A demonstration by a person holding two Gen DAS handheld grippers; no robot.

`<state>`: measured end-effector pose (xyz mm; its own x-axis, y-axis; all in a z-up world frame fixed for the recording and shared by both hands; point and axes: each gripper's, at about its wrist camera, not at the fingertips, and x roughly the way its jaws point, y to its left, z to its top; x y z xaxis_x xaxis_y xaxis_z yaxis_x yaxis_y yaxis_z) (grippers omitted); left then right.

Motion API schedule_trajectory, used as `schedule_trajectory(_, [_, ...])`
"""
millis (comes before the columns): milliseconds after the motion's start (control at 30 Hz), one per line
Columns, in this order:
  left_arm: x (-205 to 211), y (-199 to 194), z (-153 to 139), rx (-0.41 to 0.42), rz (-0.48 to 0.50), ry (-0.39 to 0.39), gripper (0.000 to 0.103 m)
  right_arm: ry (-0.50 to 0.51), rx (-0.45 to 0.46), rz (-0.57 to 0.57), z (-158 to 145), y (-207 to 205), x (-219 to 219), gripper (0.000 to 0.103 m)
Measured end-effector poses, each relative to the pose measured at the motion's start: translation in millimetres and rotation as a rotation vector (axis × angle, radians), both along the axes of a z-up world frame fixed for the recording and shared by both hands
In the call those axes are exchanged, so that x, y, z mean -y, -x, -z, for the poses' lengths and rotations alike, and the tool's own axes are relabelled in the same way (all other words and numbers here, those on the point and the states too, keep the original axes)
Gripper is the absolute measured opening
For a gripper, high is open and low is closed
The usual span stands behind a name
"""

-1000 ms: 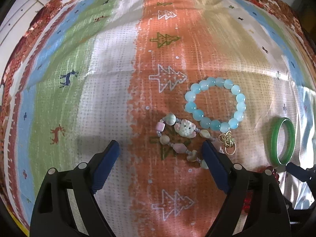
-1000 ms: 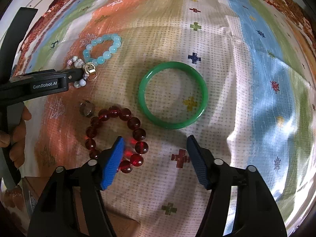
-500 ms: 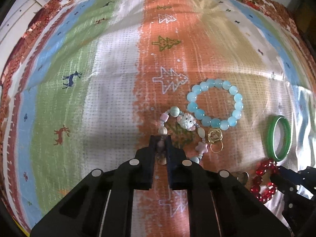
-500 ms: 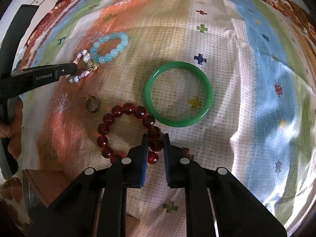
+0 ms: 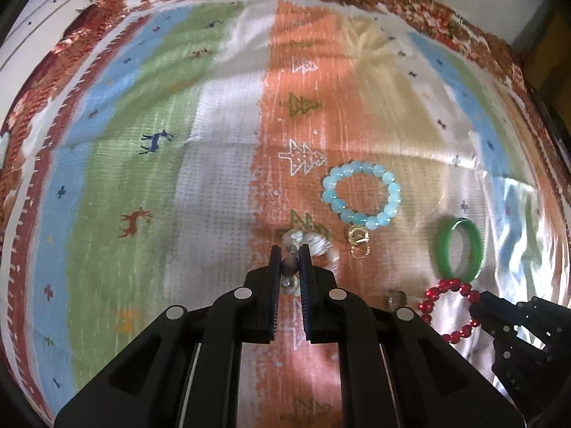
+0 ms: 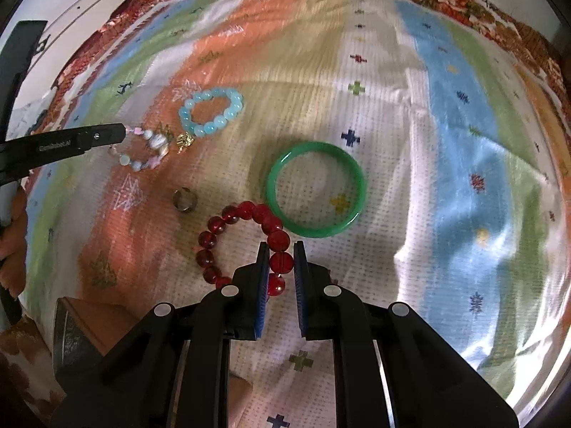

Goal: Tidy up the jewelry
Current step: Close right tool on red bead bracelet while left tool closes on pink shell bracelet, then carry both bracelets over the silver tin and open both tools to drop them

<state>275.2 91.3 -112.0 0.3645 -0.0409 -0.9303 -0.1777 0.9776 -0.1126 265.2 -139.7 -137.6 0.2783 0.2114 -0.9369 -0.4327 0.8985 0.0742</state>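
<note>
Left wrist view: the left gripper (image 5: 289, 263) has just closed on the pastel shell-and-bead bracelet (image 5: 309, 243). The right gripper (image 6: 281, 262) now pinches the round red glass-bead bracelet (image 6: 238, 243), so both can be lifted.

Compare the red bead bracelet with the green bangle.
The red bead bracelet is a loop of separate round dark-red beads; the green bangle is one smooth solid ring. The bracelet is pinched between the right tongs, its loop pulled out of round; the bangle lies flat and free on the cloth, a clean circle. The beads look translucent; the bangle looks opaque. Both are wrist pieces on the same patterned cloth, touching or nearly so.
</note>
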Motion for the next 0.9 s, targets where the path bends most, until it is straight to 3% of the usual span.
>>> schedule_trajectory(200, [9.6, 10.5, -15.3, 0.028, 0.019, -0.007, 0.009, -0.073, 0.048, -0.002, -22.2, 8.3, 1.6, 0.014])
schedule_trajectory(900, [24.6, 49.6, -54.3, 0.113, 0.029, 0.012, 0.009, -0.14, 0.162, -0.018, -67.6, 34.4, 13.5, 0.014])
